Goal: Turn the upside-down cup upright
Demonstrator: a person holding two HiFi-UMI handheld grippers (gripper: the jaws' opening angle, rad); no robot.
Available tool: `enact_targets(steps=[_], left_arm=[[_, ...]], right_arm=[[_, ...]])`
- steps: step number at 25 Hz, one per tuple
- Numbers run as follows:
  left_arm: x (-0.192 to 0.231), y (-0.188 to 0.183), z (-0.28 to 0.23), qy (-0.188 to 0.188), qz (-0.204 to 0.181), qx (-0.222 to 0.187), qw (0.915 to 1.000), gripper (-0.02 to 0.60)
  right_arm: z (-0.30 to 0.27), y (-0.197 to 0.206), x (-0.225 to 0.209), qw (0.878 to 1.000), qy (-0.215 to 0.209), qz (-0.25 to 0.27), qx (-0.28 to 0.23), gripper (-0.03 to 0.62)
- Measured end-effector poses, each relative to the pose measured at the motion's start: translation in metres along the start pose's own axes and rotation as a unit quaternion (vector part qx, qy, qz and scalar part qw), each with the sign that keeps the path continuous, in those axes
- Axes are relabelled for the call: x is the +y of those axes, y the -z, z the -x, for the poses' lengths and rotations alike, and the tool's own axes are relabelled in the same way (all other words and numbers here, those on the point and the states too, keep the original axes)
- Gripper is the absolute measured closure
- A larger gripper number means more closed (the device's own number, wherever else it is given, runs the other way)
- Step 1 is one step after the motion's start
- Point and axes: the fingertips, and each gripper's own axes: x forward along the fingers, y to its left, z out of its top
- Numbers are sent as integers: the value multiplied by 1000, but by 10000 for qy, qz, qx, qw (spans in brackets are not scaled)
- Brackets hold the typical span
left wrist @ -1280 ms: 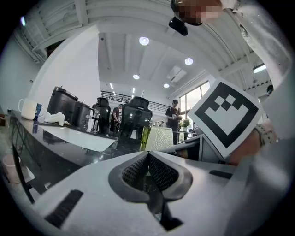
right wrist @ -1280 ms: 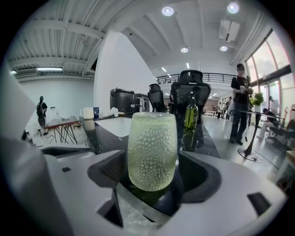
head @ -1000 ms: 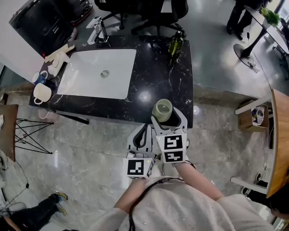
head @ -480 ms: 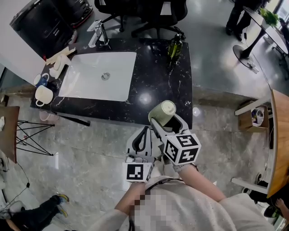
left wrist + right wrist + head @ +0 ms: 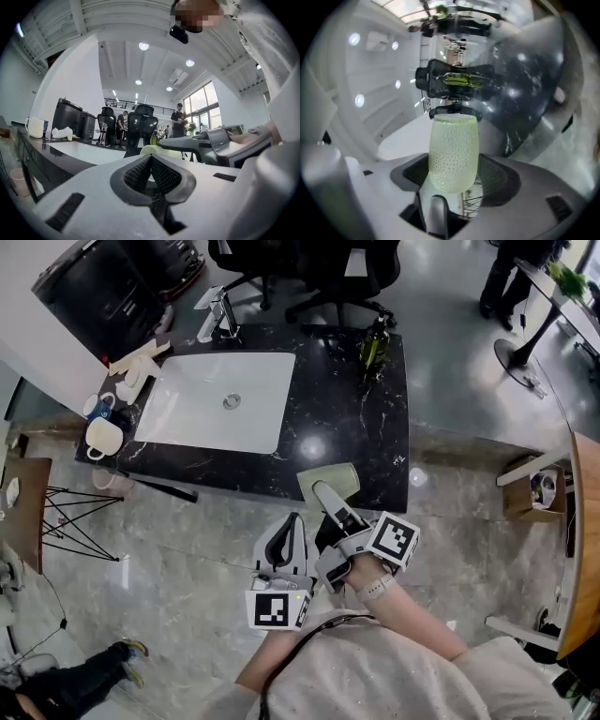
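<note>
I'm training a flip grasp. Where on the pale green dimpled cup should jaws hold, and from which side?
Across its curved wall near the rounded end, coming from the side. The pale green dimpled cup narrows there, so the right gripper closes its jaws on opposite sides, as now, leaving the flat end free.

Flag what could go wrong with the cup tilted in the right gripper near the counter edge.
1. The right gripper grips the green cup only near one end, tilted; it may slip from the fingers as it turns.
2. It hangs by the black counter's front edge; a drop could reach the floor.
3. The left gripper is shut, too low to help.
</note>
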Motion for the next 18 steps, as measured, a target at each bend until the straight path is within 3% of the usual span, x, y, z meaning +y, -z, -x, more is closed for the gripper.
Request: enact_targets(steps=[3,5,8,12,18], left_arm=[[4,-2,1,-28,-31,15,10000,575],[2,-2,1,1,-38,25,10000,575],[1,-6,1,55,-49,4,10000,575],[1,-15,5,67,-197,-10,9998,575],[0,-17,4,105,-307,75,9994,575]], right_arm=[[-4,6,4,9914,-557,-1172,-143,266],[-6,8,9,9764,-1031,-1884,-221,266],[-7,6,12,9375,-1853,-2932,-290,266],[-4,1,1,8760,-2586,-4061,-283,266],[1,-13,4,8112,-3502,-4676,-266,266]])
